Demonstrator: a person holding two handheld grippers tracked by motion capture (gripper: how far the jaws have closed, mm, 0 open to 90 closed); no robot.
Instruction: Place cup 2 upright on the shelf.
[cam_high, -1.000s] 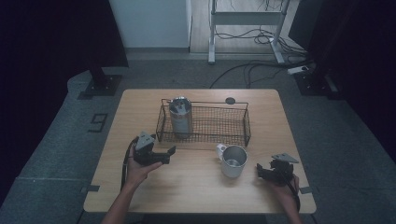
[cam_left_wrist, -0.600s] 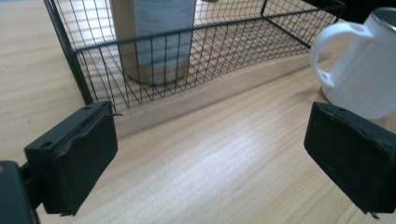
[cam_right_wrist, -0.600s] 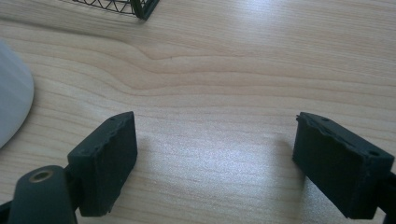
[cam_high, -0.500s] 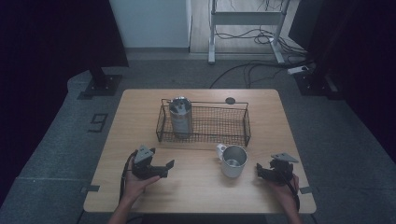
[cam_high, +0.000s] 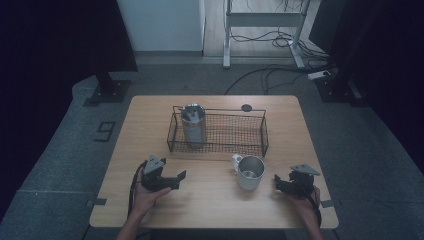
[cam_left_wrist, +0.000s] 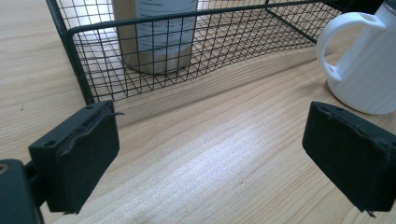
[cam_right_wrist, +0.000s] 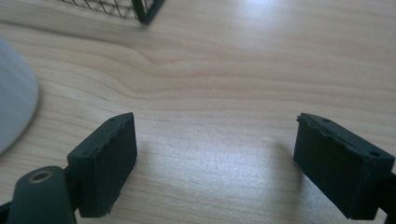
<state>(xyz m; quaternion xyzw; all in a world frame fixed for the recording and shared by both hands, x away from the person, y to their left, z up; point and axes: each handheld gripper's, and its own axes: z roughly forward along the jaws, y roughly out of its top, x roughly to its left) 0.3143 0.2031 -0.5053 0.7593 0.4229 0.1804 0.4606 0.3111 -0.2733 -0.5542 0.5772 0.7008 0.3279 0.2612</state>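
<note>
Gleaming steel cup (cam_high: 249, 172), black wire basket (cam_high: 218, 131)

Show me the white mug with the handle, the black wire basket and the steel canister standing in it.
White mug with handle (cam_high: 249, 172), high view, on its side wall.
Black wire basket (cam_high: 218, 150), high view, on its front wall.
Steel canister (cam_high: 193, 125), high view, on its body.

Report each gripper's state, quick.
Left gripper: open, jaws just closing slightly, nothing between them.
Right gripper: open, holding nothing.
</note>
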